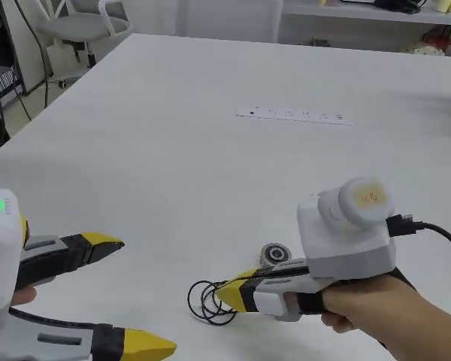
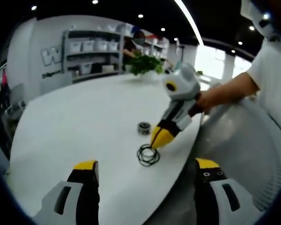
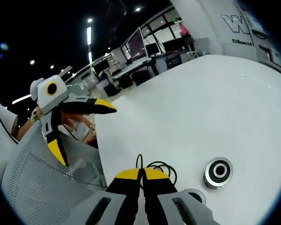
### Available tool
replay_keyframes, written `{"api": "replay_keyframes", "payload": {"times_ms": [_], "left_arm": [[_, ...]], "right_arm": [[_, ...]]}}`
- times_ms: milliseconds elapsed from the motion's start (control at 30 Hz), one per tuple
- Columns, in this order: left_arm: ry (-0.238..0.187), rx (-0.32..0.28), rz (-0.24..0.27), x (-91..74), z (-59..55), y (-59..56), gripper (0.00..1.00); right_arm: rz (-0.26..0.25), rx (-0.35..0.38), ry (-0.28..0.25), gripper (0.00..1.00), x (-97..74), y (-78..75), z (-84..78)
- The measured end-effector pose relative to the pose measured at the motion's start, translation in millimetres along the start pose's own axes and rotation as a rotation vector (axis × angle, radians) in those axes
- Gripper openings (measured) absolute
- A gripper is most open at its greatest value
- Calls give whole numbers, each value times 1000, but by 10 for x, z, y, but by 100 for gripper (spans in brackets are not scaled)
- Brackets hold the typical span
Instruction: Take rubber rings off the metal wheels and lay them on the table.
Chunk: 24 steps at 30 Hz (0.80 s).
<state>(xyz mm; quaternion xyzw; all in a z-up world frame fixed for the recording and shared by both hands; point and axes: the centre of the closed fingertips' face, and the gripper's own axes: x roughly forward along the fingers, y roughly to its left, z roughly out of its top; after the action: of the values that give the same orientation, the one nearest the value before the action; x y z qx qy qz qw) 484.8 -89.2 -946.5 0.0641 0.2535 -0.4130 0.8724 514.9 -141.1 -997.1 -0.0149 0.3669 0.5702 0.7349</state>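
The right tool was closed on one of the rubber rings near the near edge of the worktop, just beside the metal wheel; the left tool was wide open, empty.

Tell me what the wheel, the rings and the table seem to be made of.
Wheel: metal, probably steel; silvery shine on the rim, darker centre.
Rings: likely rubber; thin, matte black, lying in loose floppy loops.
Table: smooth matte white top, maybe laminate; what is under the surface cannot be told.
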Motion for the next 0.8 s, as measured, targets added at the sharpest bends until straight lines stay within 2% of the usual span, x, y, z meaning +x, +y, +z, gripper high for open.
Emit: {"api": "replay_keyframes", "payload": {"times_ms": [200, 567, 800], "left_arm": [[0, -5, 2, -4, -5, 2, 84], [2, -10, -2, 5, -11, -16, 84], [-4, -16, 0, -2, -3, -24, 83]], "right_arm": [[-25, -45, 16, 0, -7, -49, -18], [-51, -61, 46, 12, -26, -117, -55], [-64, -149, 68, 14, -54, -93, -45]]}}
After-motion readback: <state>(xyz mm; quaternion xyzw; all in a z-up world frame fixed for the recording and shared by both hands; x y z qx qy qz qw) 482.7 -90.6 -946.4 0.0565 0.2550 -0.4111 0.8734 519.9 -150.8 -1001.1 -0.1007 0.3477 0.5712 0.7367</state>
